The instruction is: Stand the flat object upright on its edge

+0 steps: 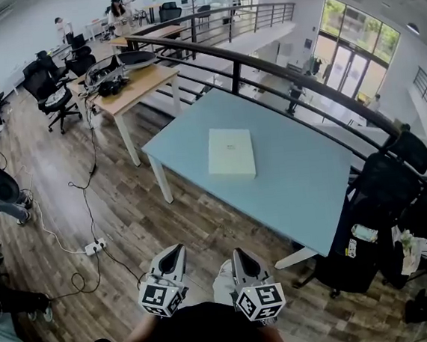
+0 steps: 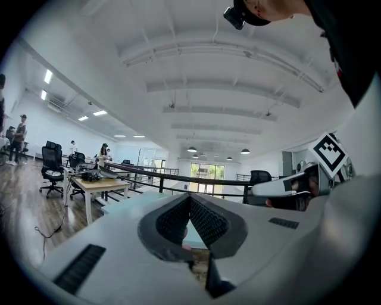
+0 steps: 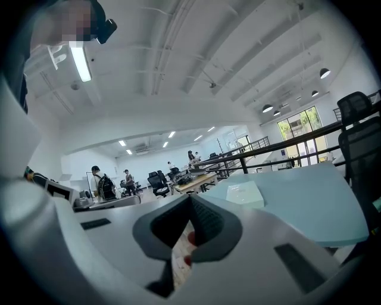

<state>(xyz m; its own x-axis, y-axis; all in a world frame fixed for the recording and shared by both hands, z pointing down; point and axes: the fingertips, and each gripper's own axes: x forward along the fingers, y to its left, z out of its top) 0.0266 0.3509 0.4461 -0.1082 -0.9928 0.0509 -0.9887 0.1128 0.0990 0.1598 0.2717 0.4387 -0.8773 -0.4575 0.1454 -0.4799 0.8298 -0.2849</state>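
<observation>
A flat white box (image 1: 231,152) lies face down on the pale blue table (image 1: 290,189), near its middle; in the right gripper view the box (image 3: 245,193) lies flat ahead, to the right. My left gripper (image 1: 176,254) and right gripper (image 1: 240,257) are held side by side over the wooden floor, well short of the table's near edge. Both are shut with nothing between the jaws. In the left gripper view the jaws (image 2: 190,198) meet at the tips and the table's edge (image 2: 128,202) shows beyond. The right gripper (image 3: 191,198) is likewise closed to a point.
A black railing (image 1: 264,68) curves behind the table. A wooden desk (image 1: 134,84) with gear stands at the left back, with office chairs (image 1: 48,88) and several people beyond. A cable and power strip (image 1: 95,247) lie on the floor. A dark chair and bags (image 1: 385,202) crowd the table's right end.
</observation>
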